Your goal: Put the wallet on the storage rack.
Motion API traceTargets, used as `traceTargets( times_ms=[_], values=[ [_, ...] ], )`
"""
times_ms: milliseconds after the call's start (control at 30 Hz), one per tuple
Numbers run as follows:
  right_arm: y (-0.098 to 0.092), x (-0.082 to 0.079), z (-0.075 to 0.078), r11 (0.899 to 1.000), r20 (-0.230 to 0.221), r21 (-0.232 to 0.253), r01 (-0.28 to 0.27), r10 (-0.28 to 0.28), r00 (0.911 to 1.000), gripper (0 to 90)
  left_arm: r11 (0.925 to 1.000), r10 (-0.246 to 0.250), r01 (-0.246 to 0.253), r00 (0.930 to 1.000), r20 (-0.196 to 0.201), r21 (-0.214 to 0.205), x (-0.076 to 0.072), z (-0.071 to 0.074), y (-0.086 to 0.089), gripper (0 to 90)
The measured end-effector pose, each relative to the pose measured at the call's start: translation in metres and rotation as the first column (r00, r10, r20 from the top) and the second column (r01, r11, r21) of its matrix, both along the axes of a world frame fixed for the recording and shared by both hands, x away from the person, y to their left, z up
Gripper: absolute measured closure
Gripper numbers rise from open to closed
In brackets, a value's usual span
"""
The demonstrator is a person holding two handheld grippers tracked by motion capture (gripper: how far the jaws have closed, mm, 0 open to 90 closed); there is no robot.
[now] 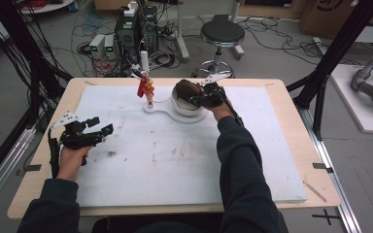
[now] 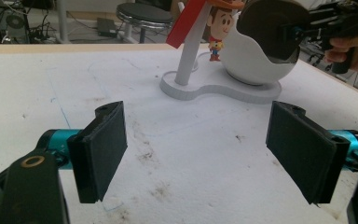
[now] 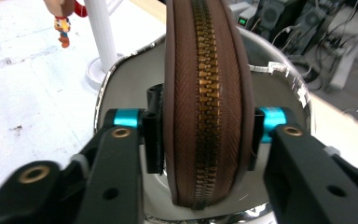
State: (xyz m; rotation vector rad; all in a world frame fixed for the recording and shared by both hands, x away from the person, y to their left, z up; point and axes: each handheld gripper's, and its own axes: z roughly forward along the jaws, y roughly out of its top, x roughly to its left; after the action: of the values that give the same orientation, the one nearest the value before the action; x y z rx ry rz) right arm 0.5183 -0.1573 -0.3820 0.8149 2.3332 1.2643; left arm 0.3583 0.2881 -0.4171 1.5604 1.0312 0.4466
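At nine o'clock on the tabletop [image 1: 272, 145], the left hand-held gripper [image 1: 99, 127] is hovering with jaws wide apart, gripping nothing. Toward twelve o'clock, the right hand-held gripper [image 1: 190, 95] is clamping a brown zippered pouch [image 3: 207, 102] on edge inside the white bowl [image 1: 187, 110], just beside a cowboy figurine [image 1: 148, 90].

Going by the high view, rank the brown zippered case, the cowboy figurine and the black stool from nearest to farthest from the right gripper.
1. Brown zippered case: between the jaws of the right gripper, over the white bowl.
2. Cowboy figurine: left of the bowl, beside the white post on the same base.
3. Black stool: on the floor beyond the table's far edge.
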Motion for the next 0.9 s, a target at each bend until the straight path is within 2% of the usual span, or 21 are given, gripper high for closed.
traceTargets(
  times_ms=[33, 67, 100, 200, 267, 333, 467, 533, 567, 600, 633, 667, 700, 800, 900],
  values=[
    [-0.001, 0.001, 0.0, 1.0, -0.007, 0.024, 0.018, -0.018, 0.9998, 48.6, 0.9999, -0.008, 0.008, 1.0, -0.003, -0.007, 0.0, 0.0, 0.0, 20.3],
    [-0.001, 0.001, 0.0, 1.0, -0.007, 0.024, 0.018, -0.018, 0.9998, 48.6, 0.9999, -0.008, 0.008, 1.0, -0.003, -0.007, 0.0, 0.0, 0.0, 20.3],
    [-0.003, 0.0, 0.003, 0.998, -0.006, 0.061, 0.031, -0.031, 0.9995, 46.4, 0.9999, -0.009, 0.009, 1.0, -0.004, -0.008, 0.0, -0.001, -0.001, 20.3],
    [-0.011, -0.004, 0.011, 0.996, 0.005, 0.076, 0.038, -0.038, 0.9993, 46.2, 0.9999, -0.009, 0.009, 0.9999, -0.004, -0.008, 0.0, -0.001, -0.001, 20.3],
    [-0.02, -0.009, 0.017, 0.994, -0.007, 0.096, 0.056, -0.055, 0.9984, 43.8, 0.9999, -0.012, 0.011, 0.9999, -0.003, -0.01, 0.0, -0.001, -0.001, 20.3],
    [-0.03, -0.015, 0.024, 0.993, -0.011, 0.095, 0.072, -0.071, 0.9974, 40.2, 0.9999, -0.01, 0.01, 1.0, 0.0, -0.01, 0.001, -0.001, -0.001, 20.3],
    [-0.053, -0.032, 0.033, 0.991, -0.025, 0.059, 0.124, -0.123, 0.9921, 32.7, 0.9999, -0.008, 0.008, 1.0, 0.001, -0.01, 0.002, -0.002, -0.001, 16.8],
    [-0.067, -0.045, 0.034, 0.987, -0.006, 0.074, 0.144, -0.144, 0.9896, 32.1, 0.9999, -0.006, 0.006, 1.0, 0.007, -0.009, 0.002, -0.002, -0.001, 16.8],
    [-0.074, -0.051, 0.034, 0.987, -0.02, 0.067, 0.149, -0.148, 0.9888, 29.4, 0.9999, -0.006, 0.006, 1.0, 0.007, -0.009, 0.002, -0.002, -0.001, 16.7],
    [-0.074, -0.051, 0.034, 0.987, -0.02, 0.067, 0.149, -0.148, 0.9888, 29.4, 0.9999, -0.006, 0.006, 1.0, 0.008, -0.01, 0.002, -0.002, 0.0, 16.7],
    [-0.088, -0.064, 0.03, 0.986, -0.021, 0.073, 0.151, -0.15, 0.9884, 27.1, 1.0, -0.002, 0.002, 0.9998, 0.019, -0.005, 0.001, -0.001, -0.001, 16.8],
    [-0.088, -0.064, 0.03, 0.986, -0.021, 0.073, 0.151, -0.15, 0.9884, 27.1, 1.0, -0.002, 0.002, 0.9998, 0.019, -0.005, 0.001, -0.001, -0.001, 16.8],
    [-0.101, -0.077, 0.025, 0.984, -0.023, 0.046, 0.17, -0.169, 0.9853, 22.1, 1.0, 0.001, -0.001, 0.9996, 0.028, -0.005, 0.001, -0.001, 0.0, 17.0],
    [-0.116, -0.098, 0.015, 0.977, -0.011, 0.027, 0.21, -0.21, 0.9776, 21.6, 0.9999, 0.005, -0.006, 0.9991, 0.041, 0.011, 0.001, -0.001, -0.001, 17.0],
    [-0.127, -0.116, 0.005, 0.964, -0.017, 0.041, 0.262, -0.261, 0.9651, 21.2, 0.9998, 0.003, -0.004, 0.9987, 0.05, 0.02, 0.001, -0.001, -0.001, 17.3]
  ],
)
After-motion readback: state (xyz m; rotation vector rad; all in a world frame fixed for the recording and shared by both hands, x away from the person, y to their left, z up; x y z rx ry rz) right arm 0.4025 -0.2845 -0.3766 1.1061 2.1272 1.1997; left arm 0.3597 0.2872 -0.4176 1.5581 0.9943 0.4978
